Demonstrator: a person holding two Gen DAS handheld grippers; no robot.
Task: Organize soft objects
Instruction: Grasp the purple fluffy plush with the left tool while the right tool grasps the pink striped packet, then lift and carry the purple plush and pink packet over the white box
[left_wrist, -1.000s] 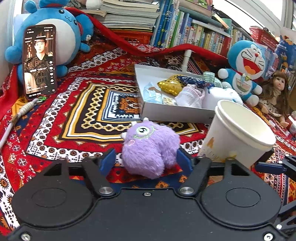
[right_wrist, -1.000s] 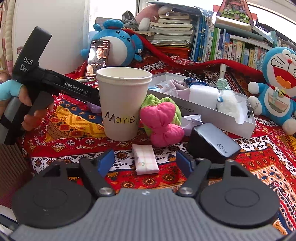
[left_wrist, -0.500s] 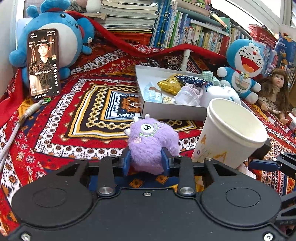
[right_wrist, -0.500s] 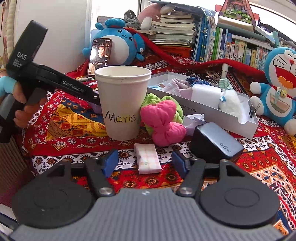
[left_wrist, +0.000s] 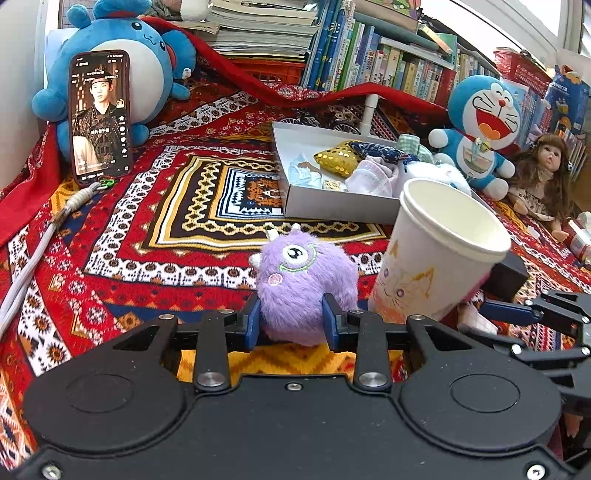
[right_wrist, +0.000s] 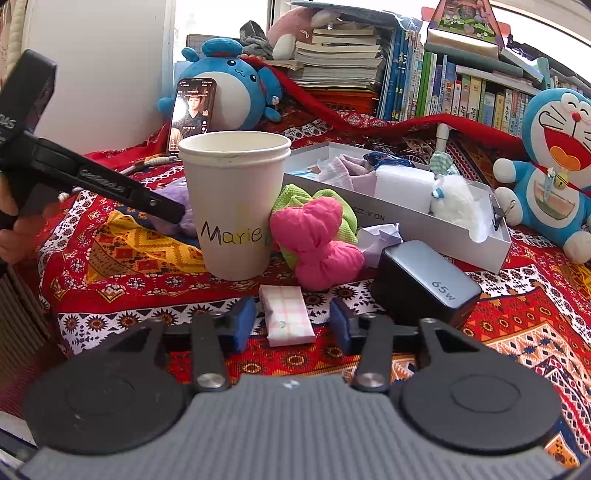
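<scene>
My left gripper (left_wrist: 291, 325) is shut on a fuzzy purple one-eyed plush (left_wrist: 303, 273), its blue pads pressing into the fur on both sides just above the patterned cloth. The right gripper (right_wrist: 291, 325) is closing, its jaws astride a small pink-checked soft packet (right_wrist: 286, 314) that lies on the cloth, with a gap showing at each pad. A pink and green cloth bundle (right_wrist: 317, 240) lies just beyond the packet. The white box (left_wrist: 332, 212) farther back holds several soft items.
A paper cup (left_wrist: 439, 258) marked "Marie" (right_wrist: 236, 206) stands between the two grippers. A black charger (right_wrist: 424, 280) sits right of the packet. A phone (left_wrist: 101, 114) leans on a blue plush (left_wrist: 147, 55). A Doraemon toy (left_wrist: 480, 125) and a doll (left_wrist: 543, 173) sit at the right.
The left jaws closed onto the purple plush and carried it slightly forward. The right jaws narrowed around the checked packet while that hand stayed put.
</scene>
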